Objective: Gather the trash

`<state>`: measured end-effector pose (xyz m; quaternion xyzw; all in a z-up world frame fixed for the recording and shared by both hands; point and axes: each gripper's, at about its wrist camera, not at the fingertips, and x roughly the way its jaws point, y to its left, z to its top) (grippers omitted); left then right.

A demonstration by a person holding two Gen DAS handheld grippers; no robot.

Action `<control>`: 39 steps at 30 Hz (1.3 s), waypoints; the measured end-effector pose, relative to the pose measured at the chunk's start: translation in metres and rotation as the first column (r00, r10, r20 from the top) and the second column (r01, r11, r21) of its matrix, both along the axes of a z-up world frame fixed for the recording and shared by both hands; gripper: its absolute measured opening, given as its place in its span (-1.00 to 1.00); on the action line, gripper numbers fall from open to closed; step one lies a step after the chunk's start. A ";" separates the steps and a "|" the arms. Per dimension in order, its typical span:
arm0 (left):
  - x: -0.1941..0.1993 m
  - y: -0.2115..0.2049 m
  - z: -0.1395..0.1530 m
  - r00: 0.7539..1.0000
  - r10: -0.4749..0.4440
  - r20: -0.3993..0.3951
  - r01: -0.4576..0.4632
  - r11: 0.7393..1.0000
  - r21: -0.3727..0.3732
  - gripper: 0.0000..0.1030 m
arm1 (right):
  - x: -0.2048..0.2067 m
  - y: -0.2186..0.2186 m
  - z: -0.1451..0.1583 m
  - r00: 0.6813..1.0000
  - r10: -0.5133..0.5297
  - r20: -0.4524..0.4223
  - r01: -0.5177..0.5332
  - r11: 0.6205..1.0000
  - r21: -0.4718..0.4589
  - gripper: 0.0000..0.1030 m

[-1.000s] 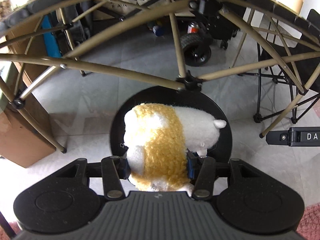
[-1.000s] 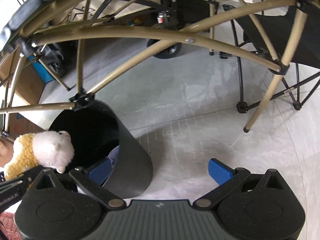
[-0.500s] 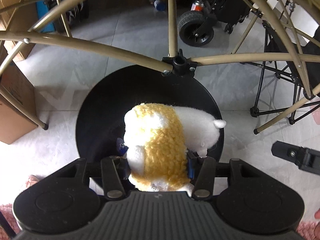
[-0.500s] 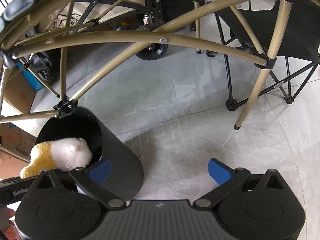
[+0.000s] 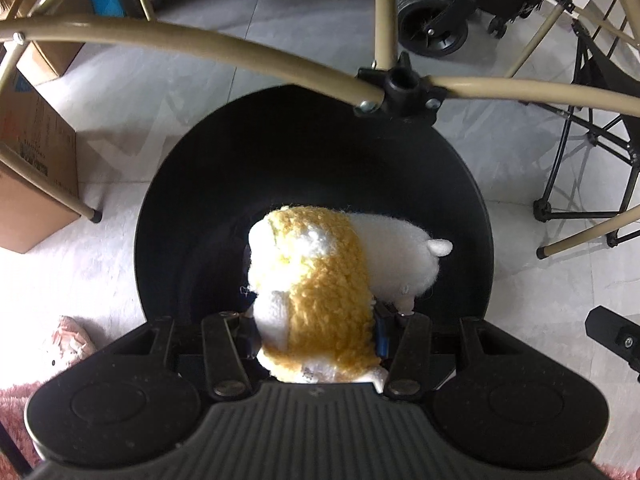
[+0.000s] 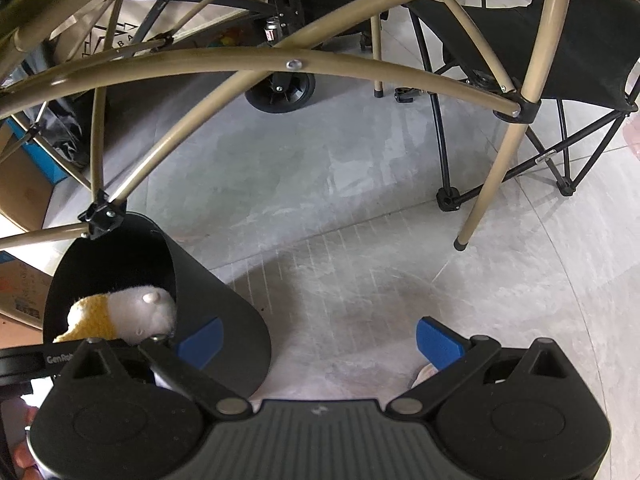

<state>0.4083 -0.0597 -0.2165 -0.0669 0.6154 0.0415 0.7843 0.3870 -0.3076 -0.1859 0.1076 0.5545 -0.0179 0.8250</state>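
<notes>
Left wrist view: the left gripper (image 5: pixel 316 336) clamps a yellow-and-white plush toy (image 5: pixel 320 280) over the black bin (image 5: pixel 192 184), head toward three o'clock. Right wrist view: the right gripper (image 6: pixel 320 338) gapes empty; the toy (image 6: pixel 120 316) seems inside the bin's (image 6: pixel 224 320) mouth at nine o'clock

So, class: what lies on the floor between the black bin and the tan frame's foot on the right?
Nothing: in the right wrist view the grey floor between the black bin and the tan leg's foot is bare.
</notes>
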 end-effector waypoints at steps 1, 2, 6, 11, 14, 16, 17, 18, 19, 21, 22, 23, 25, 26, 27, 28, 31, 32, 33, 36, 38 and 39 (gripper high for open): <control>0.000 0.000 -0.001 1.000 0.000 -0.004 0.000 1.000 0.002 -0.02 | 0.000 0.000 0.000 1.000 0.000 -0.001 0.000 1.000 -0.001 1.00; 0.000 0.001 -0.001 1.000 0.000 -0.005 0.000 1.000 0.002 -0.01 | 0.001 0.000 -0.001 1.000 0.000 -0.002 0.000 1.000 -0.001 1.00; -0.001 0.002 0.001 1.000 0.003 0.001 -0.003 1.000 -0.003 0.05 | 0.001 0.001 -0.001 1.000 0.006 -0.001 -0.006 1.000 -0.002 1.00; -0.001 -0.003 0.003 1.000 -0.003 0.021 0.003 1.000 -0.003 0.75 | 0.000 0.001 0.000 1.000 0.003 0.003 -0.003 1.000 -0.001 1.00; -0.003 -0.003 0.006 0.999 0.000 0.037 0.000 1.000 0.009 0.95 | -0.001 0.001 0.001 1.000 0.006 0.006 -0.006 1.000 0.000 1.00; -0.002 -0.003 0.006 1.000 0.003 0.030 -0.003 1.000 0.009 0.99 | -0.001 0.002 0.002 1.000 0.007 0.008 -0.007 1.000 0.000 1.00; -0.002 -0.003 0.006 1.000 0.003 0.025 -0.003 1.000 0.008 0.99 | -0.001 0.001 0.002 1.000 0.007 0.009 -0.007 1.000 0.000 1.00; -0.002 -0.003 0.006 1.000 0.000 0.021 0.000 1.000 0.008 0.99 | -0.001 0.002 0.002 1.000 0.007 0.010 -0.007 1.000 0.000 1.00; -0.002 -0.003 0.006 1.000 -0.004 0.019 0.003 1.000 0.009 0.99 | -0.001 0.002 0.002 1.000 0.007 0.010 -0.007 1.000 0.000 1.00; -0.003 -0.005 0.008 1.000 -0.012 0.022 0.012 1.000 0.009 0.99 | -0.001 0.002 0.002 1.000 0.009 0.010 -0.009 1.000 0.000 1.00; -0.004 -0.005 0.009 1.000 -0.018 0.024 0.017 1.000 0.008 0.99 | 0.000 0.002 0.003 1.000 0.010 0.010 -0.010 1.000 0.000 1.00; -0.005 -0.005 0.010 0.999 -0.022 0.027 0.022 1.000 0.008 0.99 | 0.000 0.002 0.003 1.000 0.009 0.010 -0.009 1.000 0.000 1.00; -0.007 -0.006 0.012 0.999 -0.030 0.031 0.029 1.000 0.010 0.99 | 0.000 0.002 0.004 1.000 0.010 0.012 -0.010 1.000 0.000 1.00; -0.008 -0.007 0.013 0.999 -0.033 0.032 0.033 0.999 0.009 0.99 | 0.000 0.002 0.004 1.000 0.010 0.013 -0.010 1.000 0.000 1.00; -0.008 -0.007 0.014 0.999 -0.036 0.032 0.035 0.999 0.008 0.99 | -0.001 0.002 0.004 1.000 0.010 0.013 -0.010 1.000 0.000 1.00; -0.009 -0.008 0.014 0.999 -0.037 0.032 0.037 0.999 0.008 0.99 | 0.000 0.002 0.004 1.000 0.010 0.014 -0.010 1.000 0.000 1.00; -0.012 -0.008 0.018 0.998 -0.047 0.040 0.047 0.999 0.005 0.99 | -0.001 0.003 0.006 1.000 0.012 0.019 -0.012 1.000 0.000 1.00; -0.013 -0.009 0.020 0.998 -0.052 0.043 0.052 0.999 0.006 0.99 | -0.001 0.003 0.007 1.000 0.014 0.021 -0.014 1.000 0.000 1.00; -0.014 -0.010 0.021 0.997 -0.057 0.048 0.056 0.998 0.008 0.99 | -0.001 0.003 0.007 1.000 0.015 0.023 -0.015 1.000 0.000 1.00; -0.018 -0.012 0.027 0.996 -0.072 0.061 0.072 0.997 0.007 0.99 | -0.002 0.003 0.009 0.999 0.014 0.029 -0.014 1.000 0.000 1.00; -0.021 -0.013 0.032 0.994 -0.082 0.074 0.082 0.997 0.002 0.99 | -0.002 0.003 0.010 0.999 0.015 0.034 -0.015 1.000 -0.001 1.00; -0.023 -0.014 0.034 0.993 -0.087 0.081 0.087 0.996 0.002 1.00 | -0.003 0.003 0.011 0.999 0.015 0.036 -0.015 1.000 0.000 1.00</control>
